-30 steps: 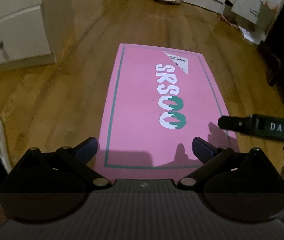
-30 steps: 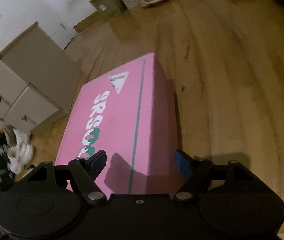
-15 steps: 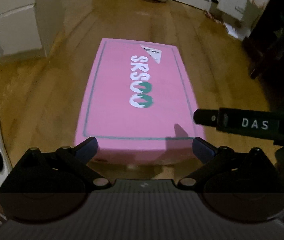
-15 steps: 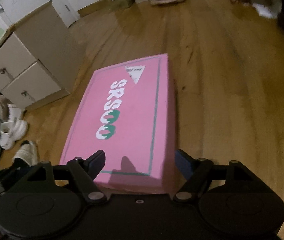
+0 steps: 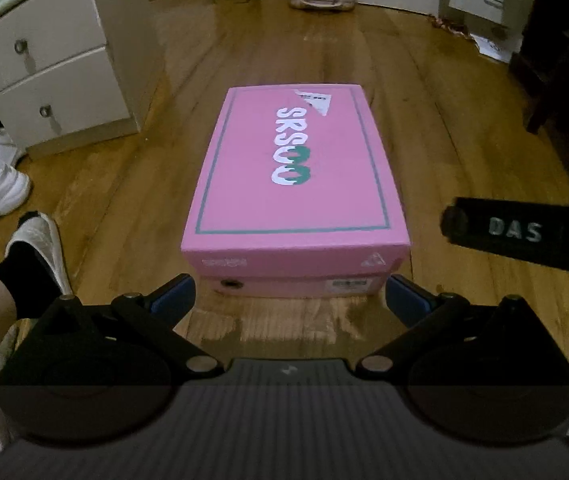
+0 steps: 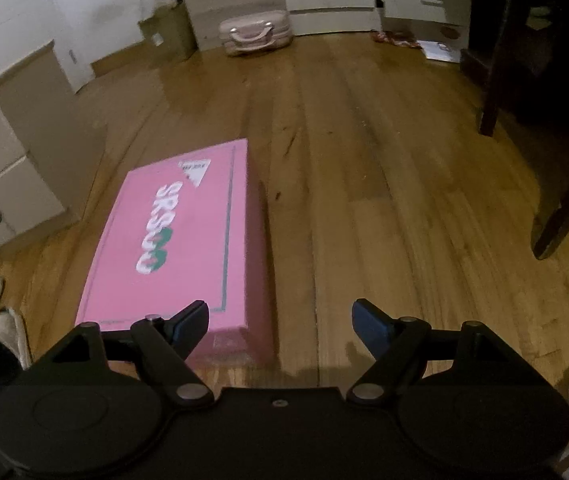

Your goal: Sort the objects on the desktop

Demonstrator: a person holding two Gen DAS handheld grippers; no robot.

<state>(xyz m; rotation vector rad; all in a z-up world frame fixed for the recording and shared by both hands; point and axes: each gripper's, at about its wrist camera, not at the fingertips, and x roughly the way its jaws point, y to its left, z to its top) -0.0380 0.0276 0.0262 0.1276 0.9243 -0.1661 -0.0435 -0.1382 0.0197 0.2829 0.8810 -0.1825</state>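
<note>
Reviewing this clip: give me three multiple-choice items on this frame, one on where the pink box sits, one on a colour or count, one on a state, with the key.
1. Where does the pink shoe box rest?
A. On the wooden floor
B. On top of the drawer cabinet
C. Inside the suitcase

2. How many drawer knobs show on the white drawer cabinet in the left wrist view?
A. One
B. Two
C. Four

3. What is the state of the box lid?
A. Lifted off and lying beside the box
B. Propped half open
C. Closed on the box

Key:
1 A, the box stands directly on the floor boards, apart from the cabinet.
2 B, one knob shows on each of the two drawer fronts.
3 C, the lid sits flat over the base, its edge overlapping the near end wall.
</note>
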